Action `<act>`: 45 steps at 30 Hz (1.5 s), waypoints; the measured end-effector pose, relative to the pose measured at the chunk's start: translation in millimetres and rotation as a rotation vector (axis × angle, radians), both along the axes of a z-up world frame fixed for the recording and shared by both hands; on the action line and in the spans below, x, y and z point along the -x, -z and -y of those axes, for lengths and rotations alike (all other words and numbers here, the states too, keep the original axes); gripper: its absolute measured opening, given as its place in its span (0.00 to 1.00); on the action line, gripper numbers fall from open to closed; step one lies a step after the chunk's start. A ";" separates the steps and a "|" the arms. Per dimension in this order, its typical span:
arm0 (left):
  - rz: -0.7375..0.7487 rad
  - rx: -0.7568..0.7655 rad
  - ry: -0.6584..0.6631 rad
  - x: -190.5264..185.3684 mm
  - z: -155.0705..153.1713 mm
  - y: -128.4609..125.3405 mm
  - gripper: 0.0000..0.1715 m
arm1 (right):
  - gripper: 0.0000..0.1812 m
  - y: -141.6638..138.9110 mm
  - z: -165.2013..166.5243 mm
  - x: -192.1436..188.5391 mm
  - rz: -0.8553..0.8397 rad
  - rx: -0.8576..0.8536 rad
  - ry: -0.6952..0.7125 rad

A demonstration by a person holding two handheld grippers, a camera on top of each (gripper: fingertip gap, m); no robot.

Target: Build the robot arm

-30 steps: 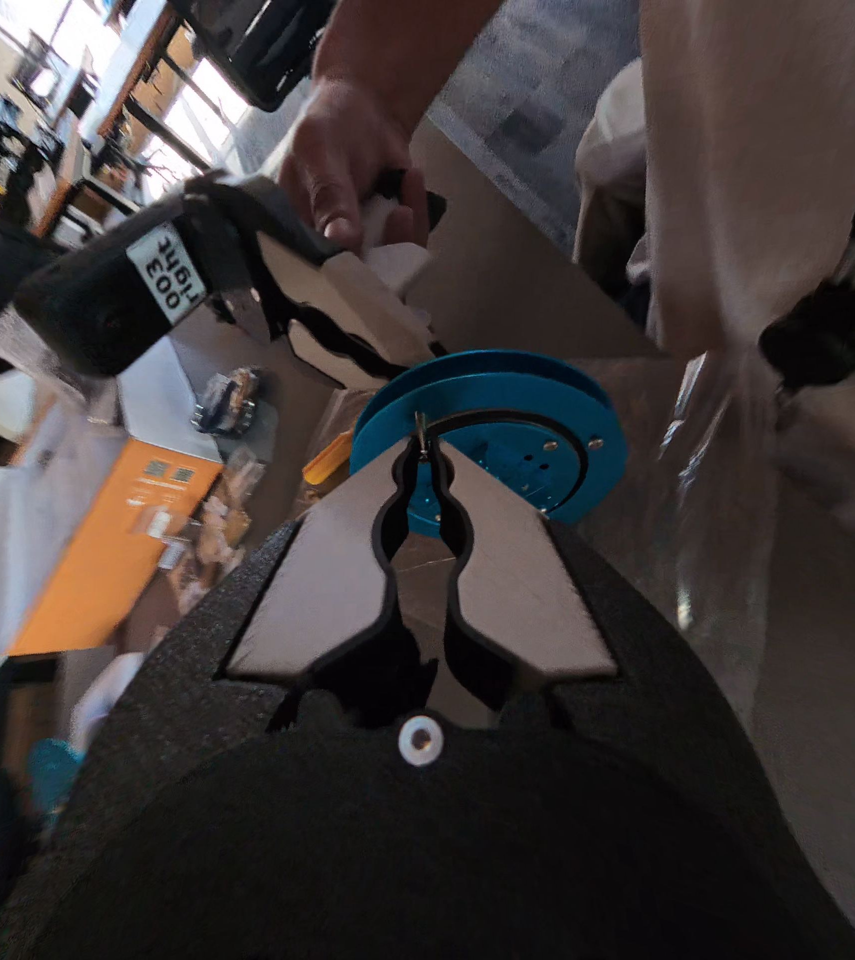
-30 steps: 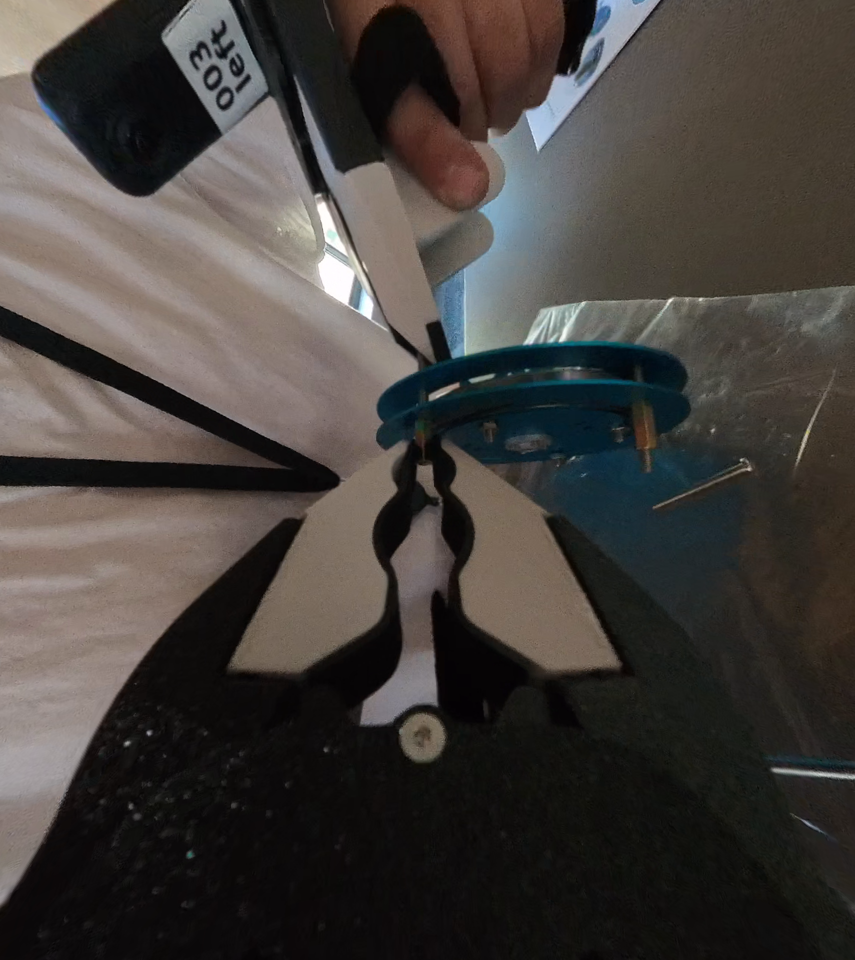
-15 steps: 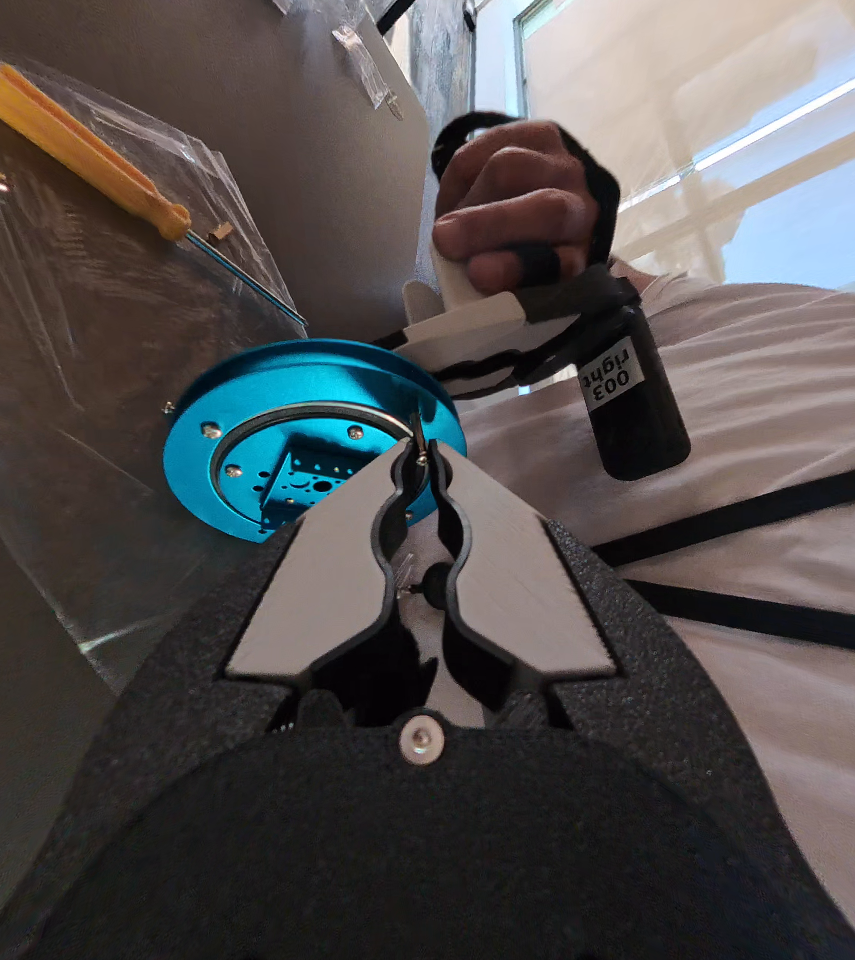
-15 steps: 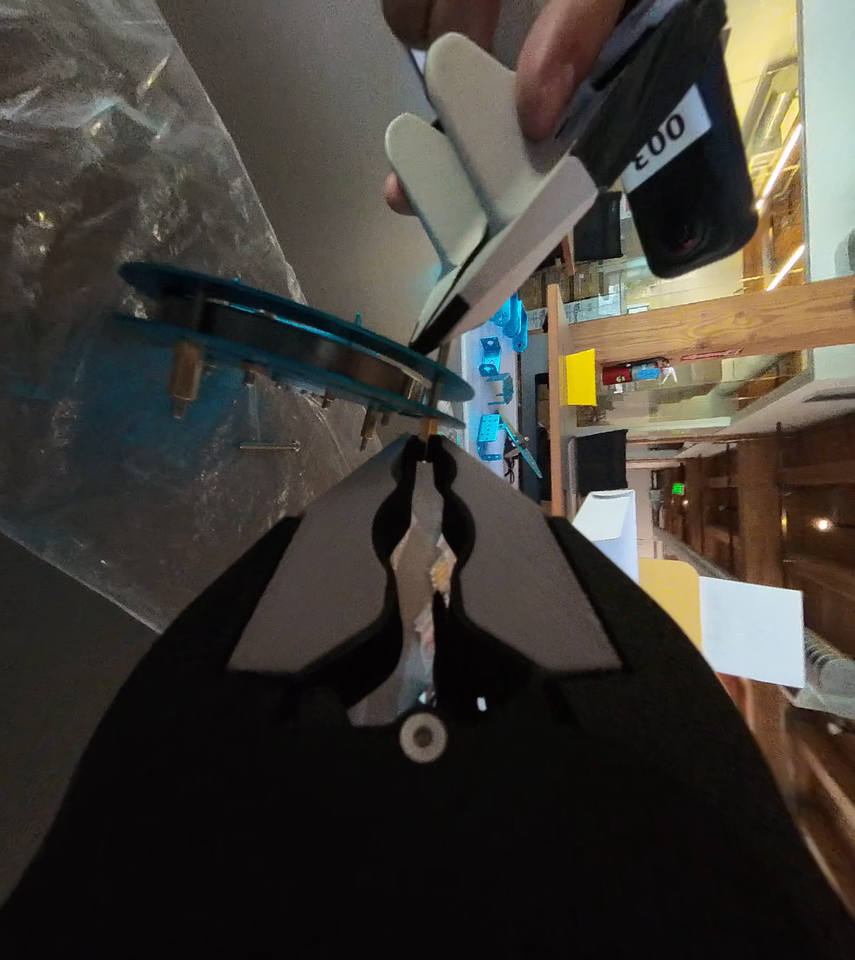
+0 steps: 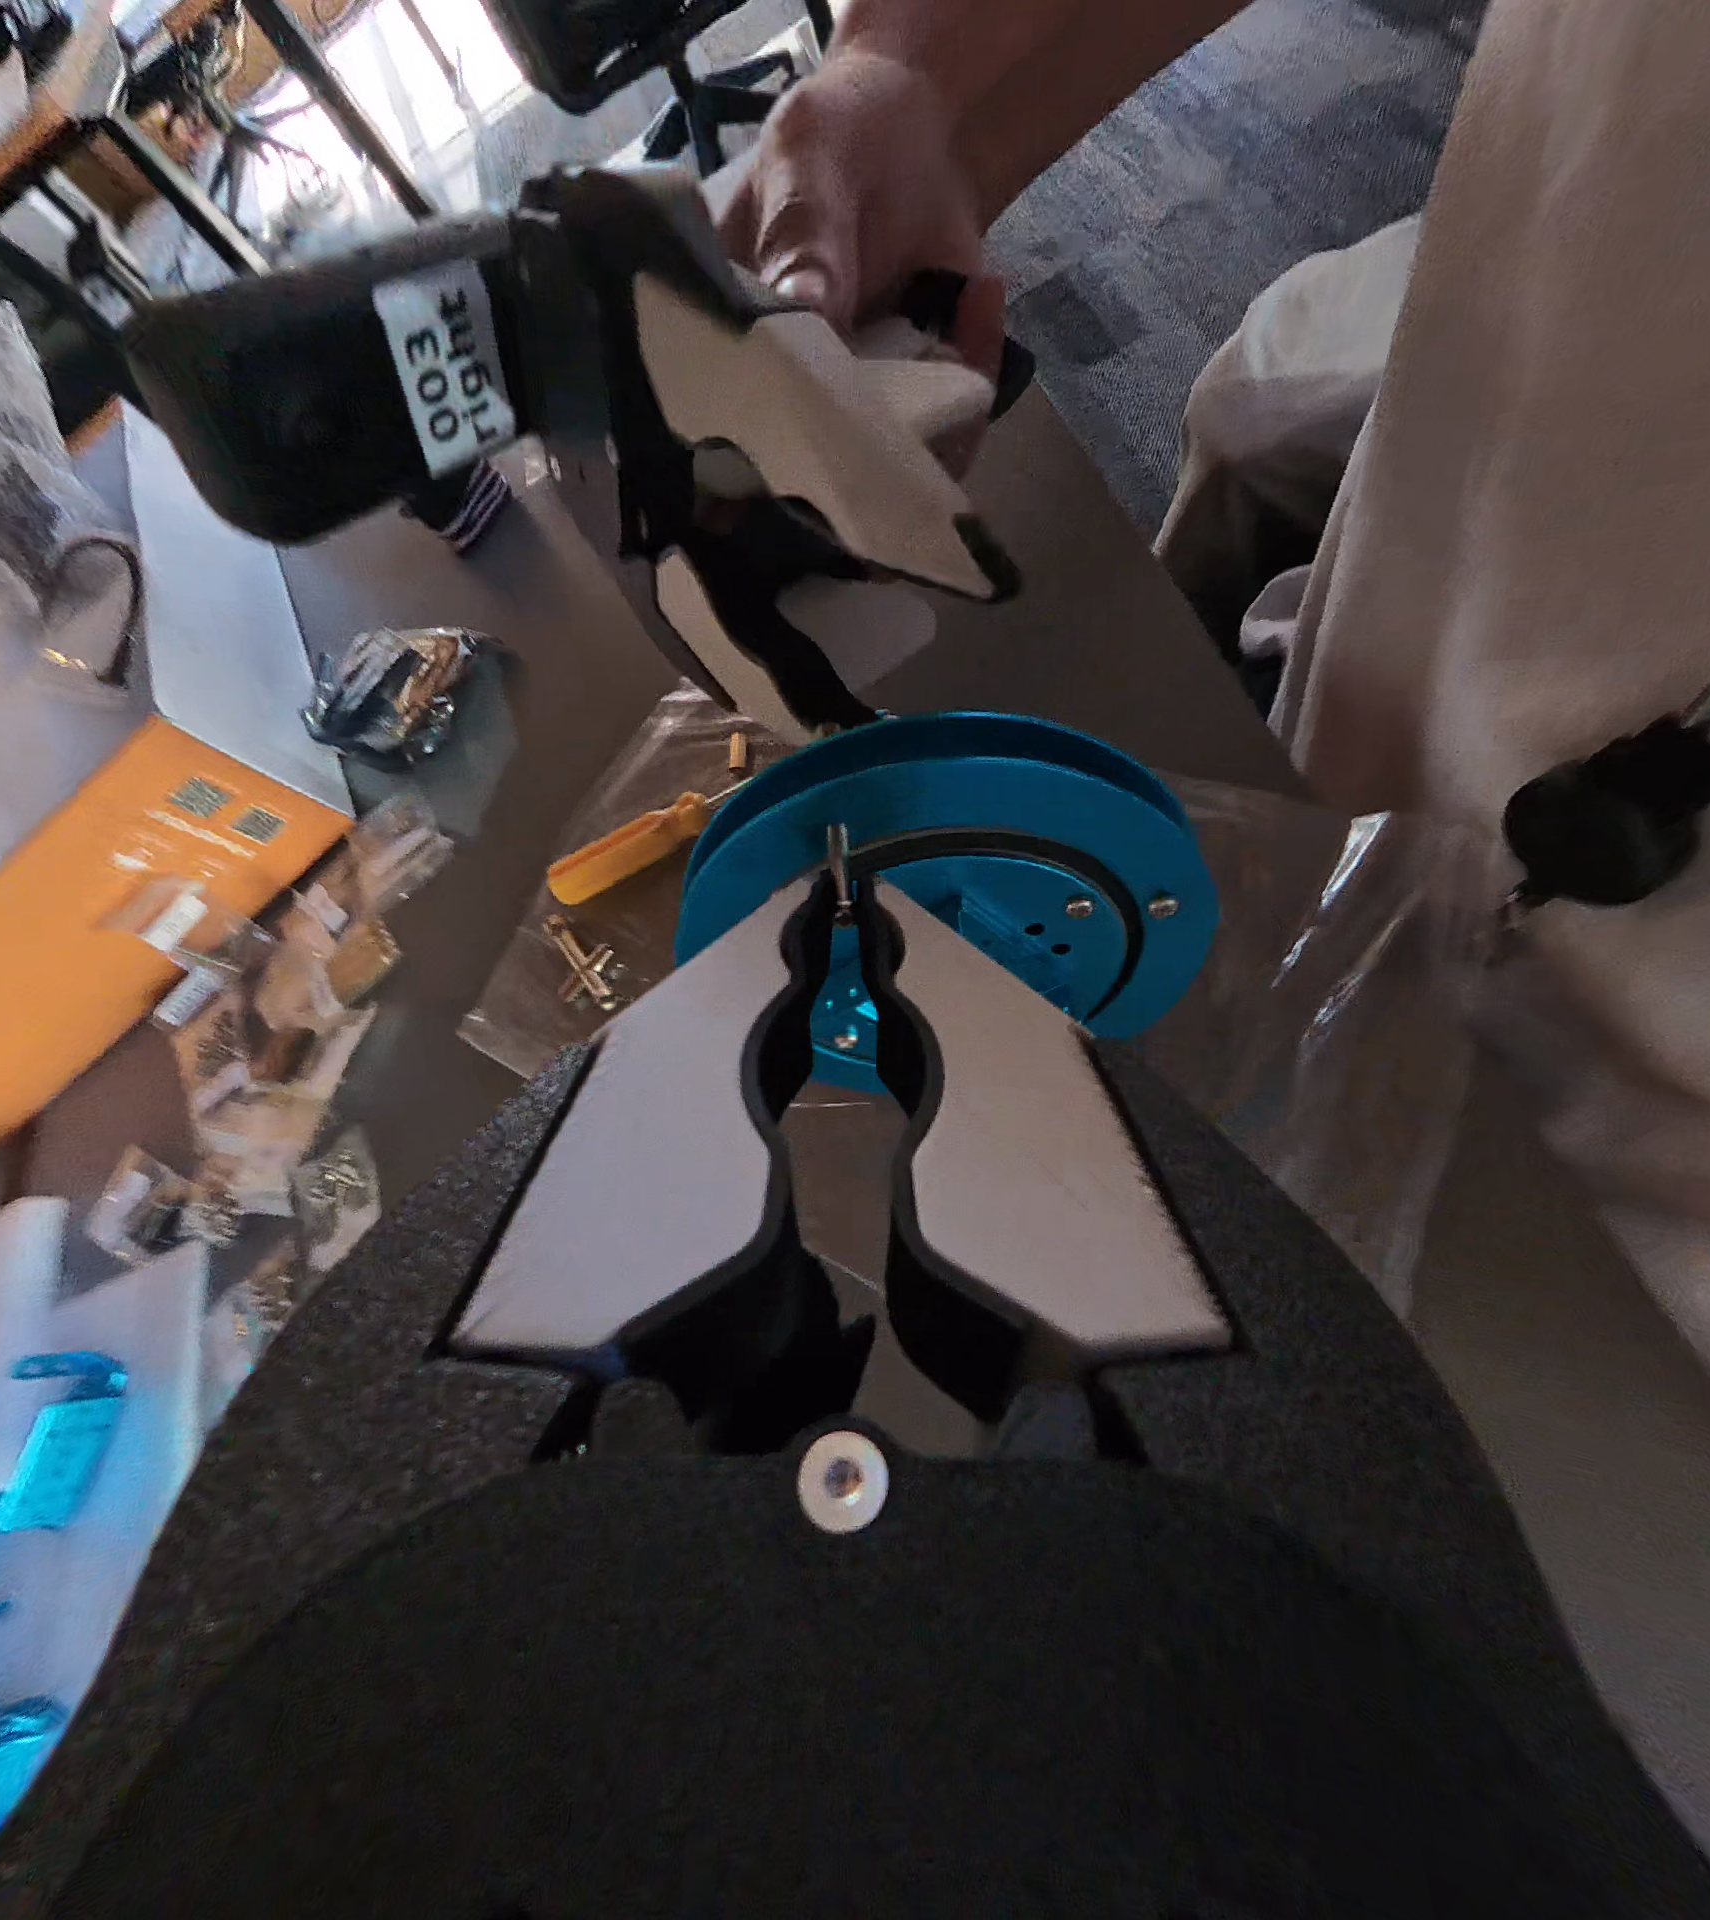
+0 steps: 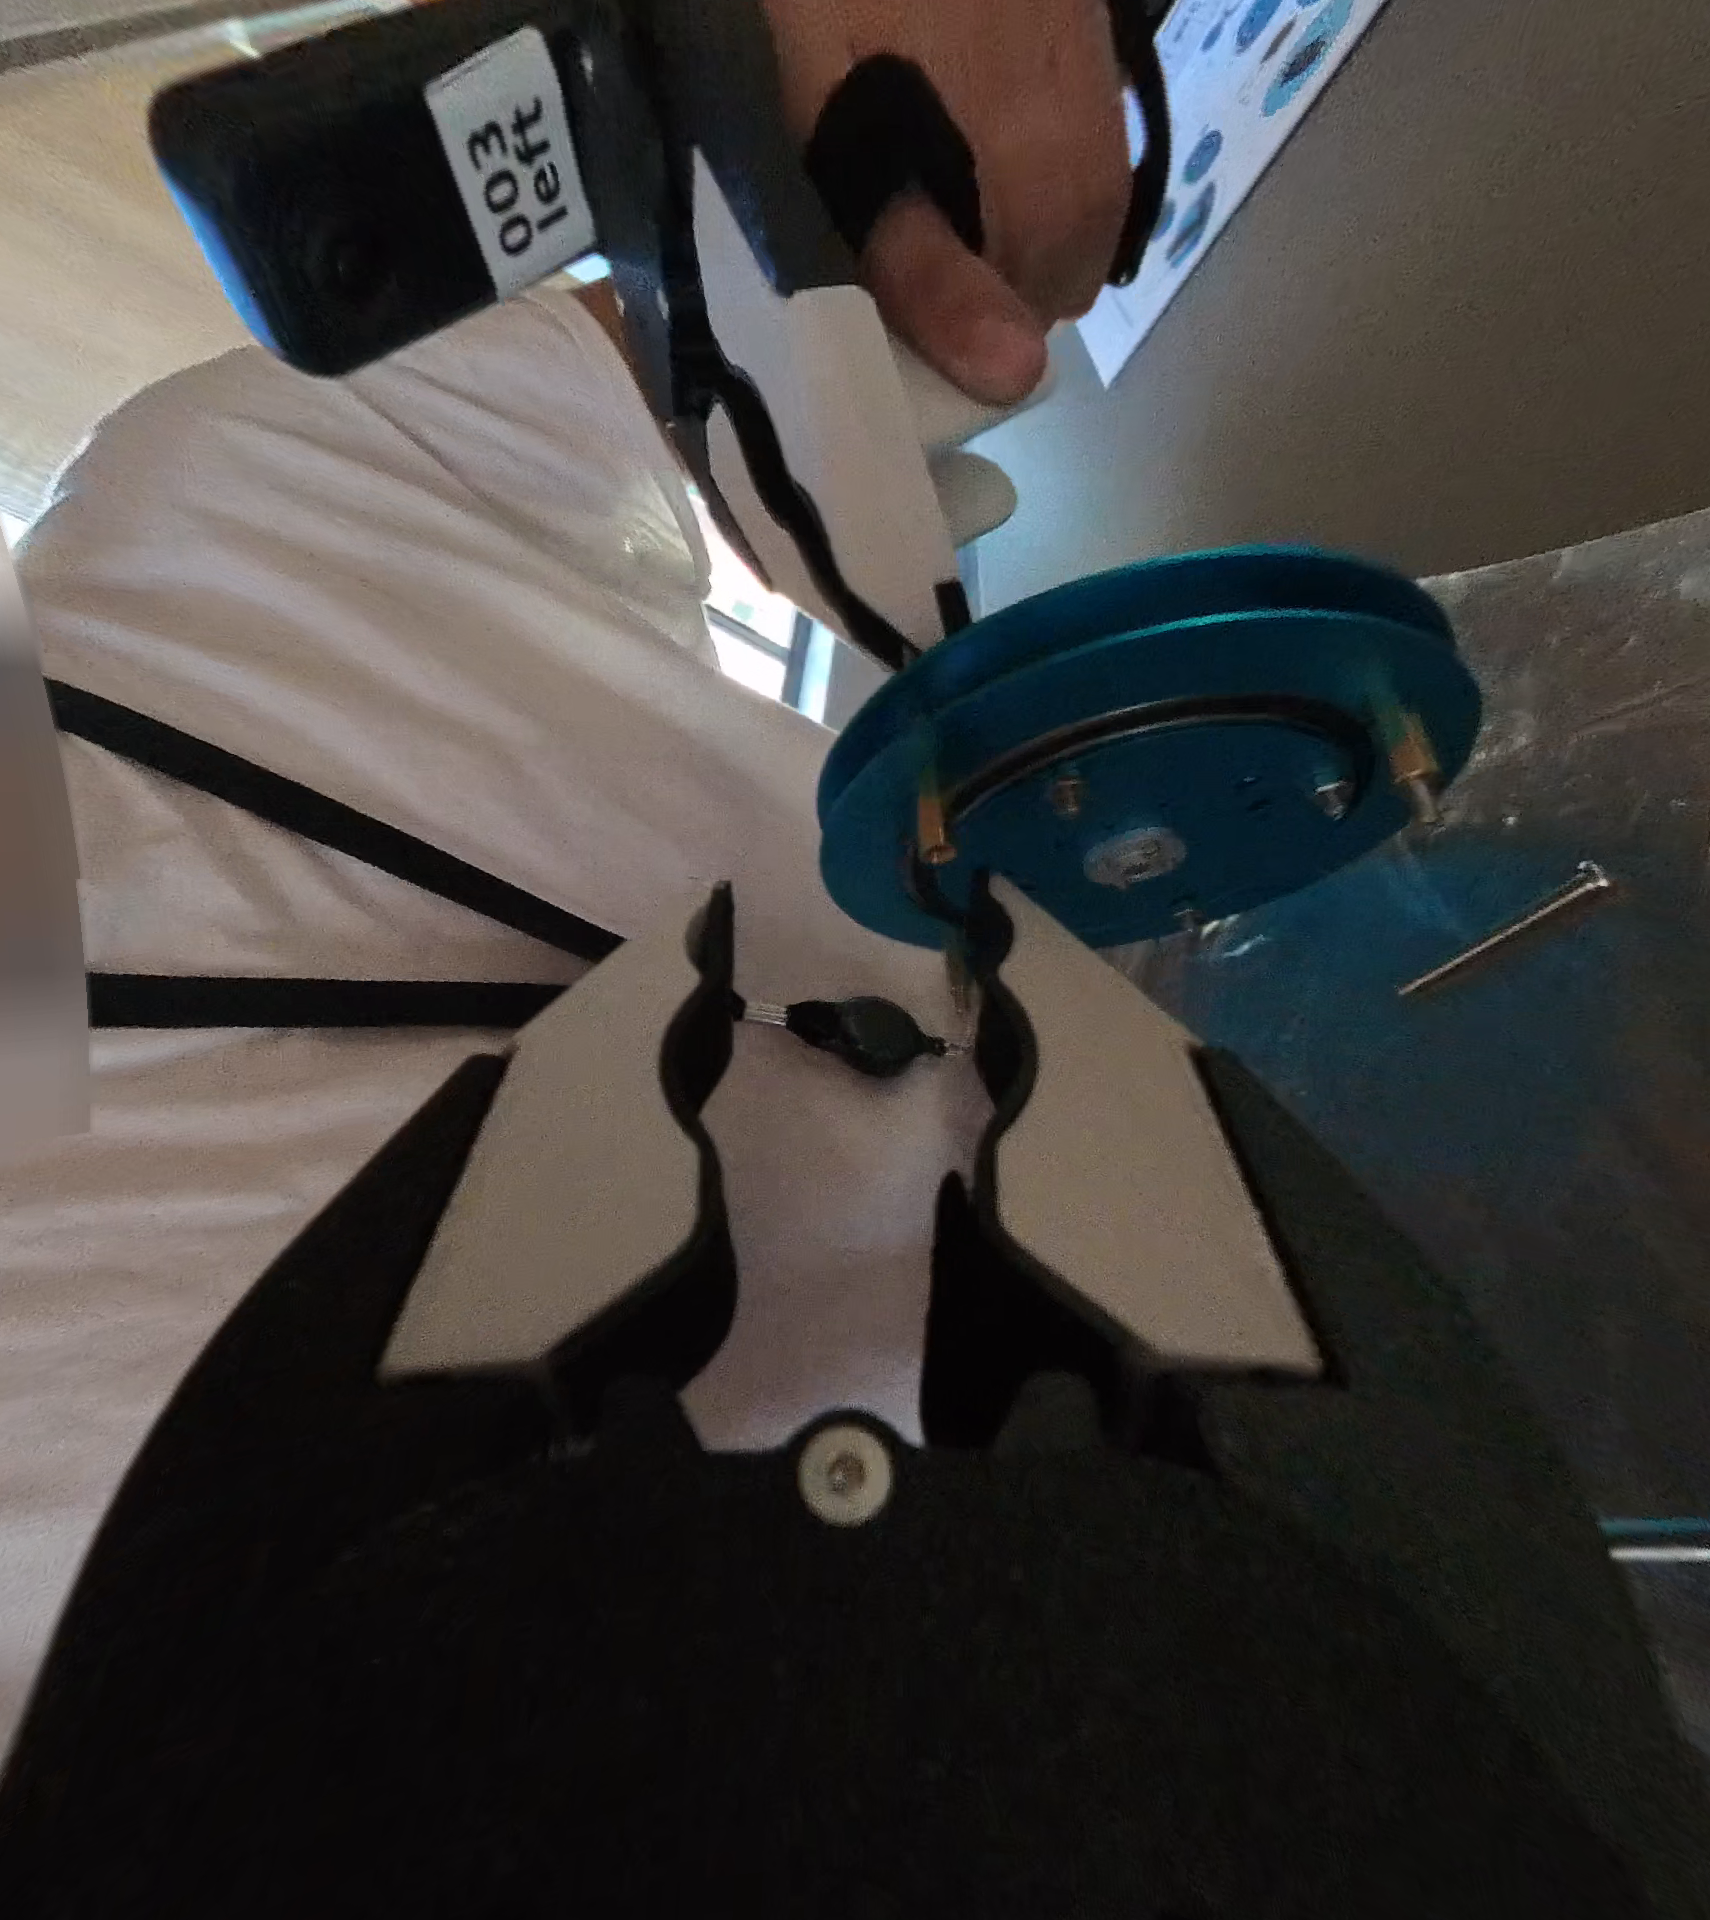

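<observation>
A blue two-layer metal disc (image 5: 996, 800) with brass standoffs is held above a clear plastic sheet. My left gripper (image 5: 840, 883) is shut on a small silver screw (image 5: 837, 850) at the disc's near rim. In the right wrist view the left gripper's tips (image 6: 934, 634) meet the disc (image 6: 1194, 727) at its far rim. My right gripper (image 6: 851, 909) is open and holds nothing; its right fingertip (image 6: 996, 914) touches the disc's underside beside a brass standoff (image 6: 934, 821). In the left wrist view the right gripper (image 5: 903, 644) is open just beyond the disc.
A long loose screw (image 6: 1500, 930) lies on the plastic sheet (image 6: 1609, 1195). An orange-handled screwdriver (image 5: 622, 847), brass standoffs (image 5: 586, 966), bags of small parts (image 5: 394, 686) and an orange box (image 5: 51, 935) lie on the table. The person's white shirt (image 6: 311, 1195) is close behind. My left and right fingertips are right by each other. The orange-handled screwdriver (image 5: 622, 847) is about equally far from each gripper, around 15 cm.
My right gripper has opened and let go of the standoff under the disc. Both views swung round and back with the disc. My left gripper stays shut on the screw.
</observation>
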State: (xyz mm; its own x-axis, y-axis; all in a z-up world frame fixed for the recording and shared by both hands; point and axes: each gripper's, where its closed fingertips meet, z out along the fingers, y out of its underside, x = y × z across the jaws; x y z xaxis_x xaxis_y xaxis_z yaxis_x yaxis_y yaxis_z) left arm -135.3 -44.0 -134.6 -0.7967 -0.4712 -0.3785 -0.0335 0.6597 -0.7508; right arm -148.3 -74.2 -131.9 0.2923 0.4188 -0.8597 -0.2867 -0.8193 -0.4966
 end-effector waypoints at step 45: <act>0.039 -0.153 0.036 -2.7 4.1 1.4 0.02 | 0.02 9.2 -5.9 -16.6 0.292 -0.180 0.019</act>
